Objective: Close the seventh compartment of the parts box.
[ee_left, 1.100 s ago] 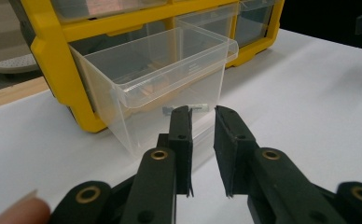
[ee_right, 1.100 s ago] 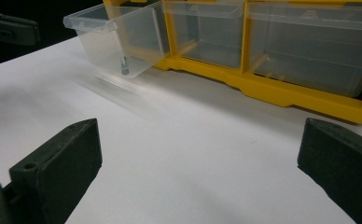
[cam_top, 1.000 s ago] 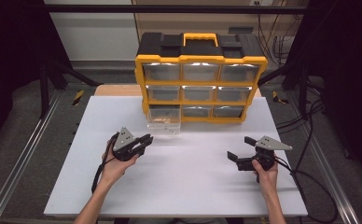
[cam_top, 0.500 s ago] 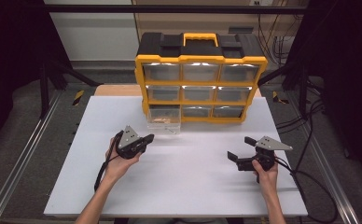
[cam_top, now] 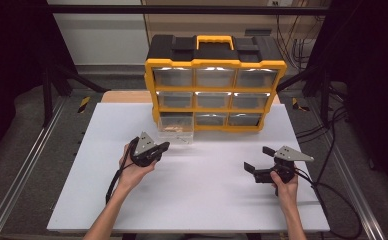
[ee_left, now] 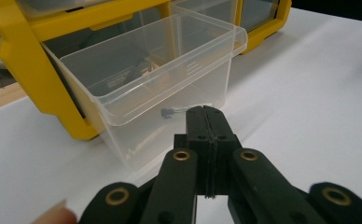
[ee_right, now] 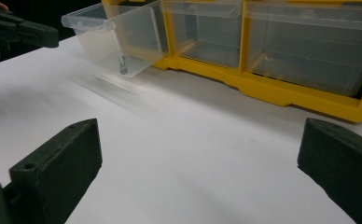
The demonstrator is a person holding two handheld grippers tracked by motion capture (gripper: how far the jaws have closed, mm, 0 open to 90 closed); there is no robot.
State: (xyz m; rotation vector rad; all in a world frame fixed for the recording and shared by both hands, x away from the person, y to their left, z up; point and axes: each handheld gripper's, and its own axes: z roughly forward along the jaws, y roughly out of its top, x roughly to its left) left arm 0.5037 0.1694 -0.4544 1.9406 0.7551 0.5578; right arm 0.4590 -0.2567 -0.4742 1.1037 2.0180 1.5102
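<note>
Left gripper [cam_top: 158, 148]: black jaws pressed flat together with nothing between them, tips just in front of the pulled-out drawer.
Right gripper [cam_top: 260, 159]: blocky matte jaws spread wide, empty, near the tabletop's right edge, well apart from the organizer.
Drawer [ee_left: 160, 79]: clear, thin-walled plastic box with a lipped rim, drawn out of the bottom-left slot toward the tabletop's middle.
Organizer [cam_top: 215, 85]: yellow frame, black top, nine clear drawers, at the far edge.
Tabletop [cam_top: 202, 195]: smooth white sheet.
Left gripper view: small grey part [ee_left: 170, 112] seen through the drawer's front wall.
</note>
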